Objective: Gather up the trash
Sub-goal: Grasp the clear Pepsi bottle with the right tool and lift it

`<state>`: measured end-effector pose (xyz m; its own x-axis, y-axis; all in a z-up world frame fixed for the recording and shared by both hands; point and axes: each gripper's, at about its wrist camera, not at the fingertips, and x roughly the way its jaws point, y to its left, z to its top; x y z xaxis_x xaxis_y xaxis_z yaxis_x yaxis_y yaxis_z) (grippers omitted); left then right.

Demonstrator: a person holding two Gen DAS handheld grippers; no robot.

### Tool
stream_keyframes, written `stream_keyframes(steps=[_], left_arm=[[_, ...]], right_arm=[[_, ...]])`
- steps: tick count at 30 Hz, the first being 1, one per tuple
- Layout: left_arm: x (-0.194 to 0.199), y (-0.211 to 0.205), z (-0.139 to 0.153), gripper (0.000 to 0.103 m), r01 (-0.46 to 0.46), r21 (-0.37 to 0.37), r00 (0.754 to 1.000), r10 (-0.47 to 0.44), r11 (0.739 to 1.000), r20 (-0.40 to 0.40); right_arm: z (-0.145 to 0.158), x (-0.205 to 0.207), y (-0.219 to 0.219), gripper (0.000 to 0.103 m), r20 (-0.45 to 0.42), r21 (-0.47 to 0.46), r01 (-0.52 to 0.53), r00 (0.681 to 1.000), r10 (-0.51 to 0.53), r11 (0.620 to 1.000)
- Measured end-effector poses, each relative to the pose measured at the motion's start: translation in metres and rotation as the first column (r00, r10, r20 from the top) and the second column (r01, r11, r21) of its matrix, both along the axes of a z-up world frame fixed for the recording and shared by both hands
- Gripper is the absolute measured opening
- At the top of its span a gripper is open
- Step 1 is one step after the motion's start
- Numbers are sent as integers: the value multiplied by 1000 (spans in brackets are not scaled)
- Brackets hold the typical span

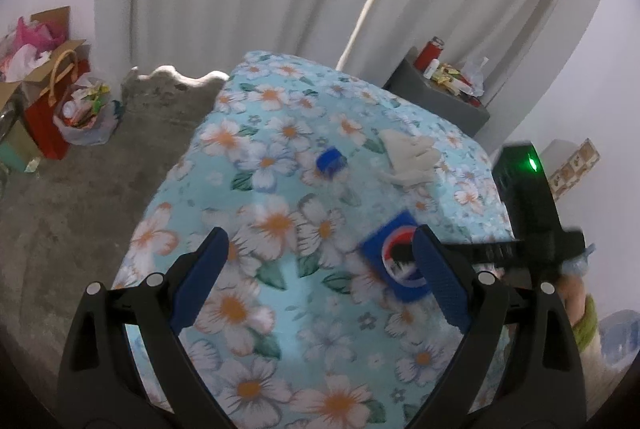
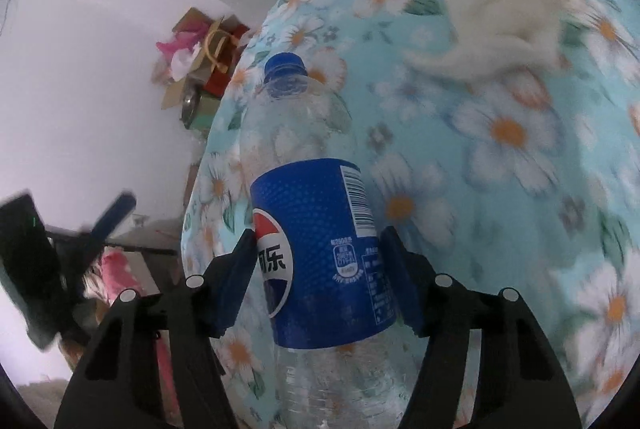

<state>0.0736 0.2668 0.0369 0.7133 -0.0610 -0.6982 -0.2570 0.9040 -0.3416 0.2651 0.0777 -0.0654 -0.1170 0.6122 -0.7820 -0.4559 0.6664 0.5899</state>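
Observation:
A clear plastic cola bottle (image 2: pixel 320 237) with a blue label and blue cap (image 2: pixel 285 63) lies on the floral bedspread (image 2: pixel 500 157). My right gripper (image 2: pixel 316 241) is shut on it, one pad against each side of the label. In the left wrist view the same bottle (image 1: pixel 394 261) lies just inside the right finger of my left gripper (image 1: pixel 320 233), which hangs open over the bed with nothing gripped. A crumpled white tissue (image 1: pixel 408 157) rests further back on the bedspread, also visible from the right wrist as the tissue (image 2: pixel 504 29).
On the concrete floor to the left stand a plastic bag of rubbish (image 1: pixel 84 113), a red paper bag (image 1: pixel 48 121) and cardboard boxes. A grey bedside stand (image 1: pixel 440 93) holds a red flask (image 1: pixel 430 53) and wrappers. White curtains hang behind the bed.

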Motion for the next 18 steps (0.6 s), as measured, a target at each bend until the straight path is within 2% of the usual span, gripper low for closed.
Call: stream_keyframes(steps=[4, 6, 8, 12, 15, 18], left_arm=[[20, -13, 2, 89, 50, 23, 999, -50, 999, 5], [33, -21, 0, 89, 77, 8, 997, -77, 997, 5], [48, -28, -4, 89, 97, -22, 995, -97, 995, 9], [87, -50, -11, 89, 145, -40, 989, -145, 989, 15], [120, -79, -13, 89, 224, 33, 974, -225, 974, 31], [152, -109, -21, 71, 267, 178, 963, -271, 947, -2]], right_arm=[[7, -27, -49, 61, 42, -15, 60, 997, -60, 998], [11, -41, -79, 61, 66, -27, 118, 991, -116, 993], [14, -54, -108, 61, 91, -40, 191, 978, -187, 981], [14, -69, -171, 61, 96, -27, 373, 924, -369, 927], [14, -72, -207, 61, 93, 1, 479, 874, -477, 878], [13, -71, -229, 61, 87, 20, 554, 828, -554, 832]])
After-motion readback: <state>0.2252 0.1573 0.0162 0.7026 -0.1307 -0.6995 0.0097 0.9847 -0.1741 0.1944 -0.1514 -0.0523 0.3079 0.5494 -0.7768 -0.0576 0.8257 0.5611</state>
